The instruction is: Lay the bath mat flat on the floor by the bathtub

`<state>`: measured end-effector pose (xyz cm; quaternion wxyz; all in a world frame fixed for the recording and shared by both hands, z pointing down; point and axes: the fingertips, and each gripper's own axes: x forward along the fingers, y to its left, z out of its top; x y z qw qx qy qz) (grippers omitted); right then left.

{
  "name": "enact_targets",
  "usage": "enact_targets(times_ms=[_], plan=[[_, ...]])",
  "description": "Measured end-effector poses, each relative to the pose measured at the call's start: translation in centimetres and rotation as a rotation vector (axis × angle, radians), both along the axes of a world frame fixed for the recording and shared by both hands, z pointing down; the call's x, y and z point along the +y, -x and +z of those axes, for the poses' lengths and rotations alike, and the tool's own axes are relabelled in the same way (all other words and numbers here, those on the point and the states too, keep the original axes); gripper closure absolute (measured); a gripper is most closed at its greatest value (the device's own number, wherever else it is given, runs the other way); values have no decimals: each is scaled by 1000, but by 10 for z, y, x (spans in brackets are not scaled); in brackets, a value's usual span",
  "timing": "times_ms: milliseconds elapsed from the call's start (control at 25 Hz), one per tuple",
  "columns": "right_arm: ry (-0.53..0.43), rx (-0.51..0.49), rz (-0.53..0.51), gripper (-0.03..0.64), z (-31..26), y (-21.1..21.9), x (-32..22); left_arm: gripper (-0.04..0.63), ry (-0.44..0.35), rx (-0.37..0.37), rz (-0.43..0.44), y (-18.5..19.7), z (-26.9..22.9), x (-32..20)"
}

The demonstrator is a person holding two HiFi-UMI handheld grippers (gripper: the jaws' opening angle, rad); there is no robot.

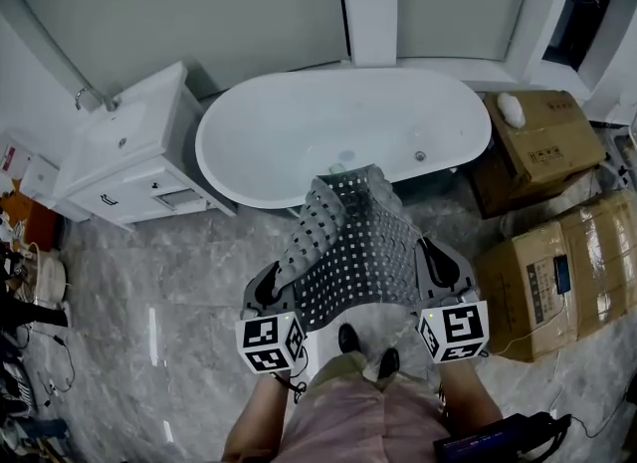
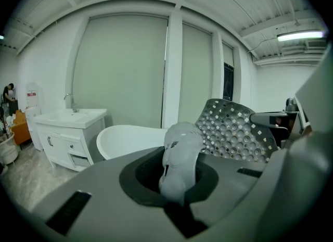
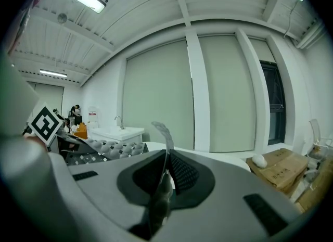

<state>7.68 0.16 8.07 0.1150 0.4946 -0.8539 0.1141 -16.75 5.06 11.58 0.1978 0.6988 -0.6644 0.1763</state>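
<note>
Nearest the person, the left tongs [image 1: 271, 290] are clenched on a bunched fold of the bath mat [image 1: 353, 247], and the right tongs [image 1: 438, 270] pinch its thin edge. The mat is held off the floor [image 1: 169, 272], reaching toward the bathtub [image 1: 299, 152]. It is still being carried. Next it likely needs lowering and spreading flat beside the tub.

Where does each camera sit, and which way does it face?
Head view: on the person's head, looking steeply down at the grey perforated rubber bath mat before the white oval bathtub; legs, shoes show.
Left gripper view: on the left hand-held gripper, facing the bathtub; jaws pinch mat.
Right gripper view: on the right hand-held gripper, facing the window wall; jaws pinch mat.
Shared: mat and bathtub.
</note>
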Motion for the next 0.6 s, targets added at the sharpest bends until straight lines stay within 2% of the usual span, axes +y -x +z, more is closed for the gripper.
enact_targets(times_ms=[240, 600], plan=[[-56, 4, 14, 588, -17, 21, -14, 557, -53, -1, -1, 29, -13, -18], [-104, -1, 39, 588, -26, 43, -26, 557, -103, -6, 29, 50, -22, -44]])
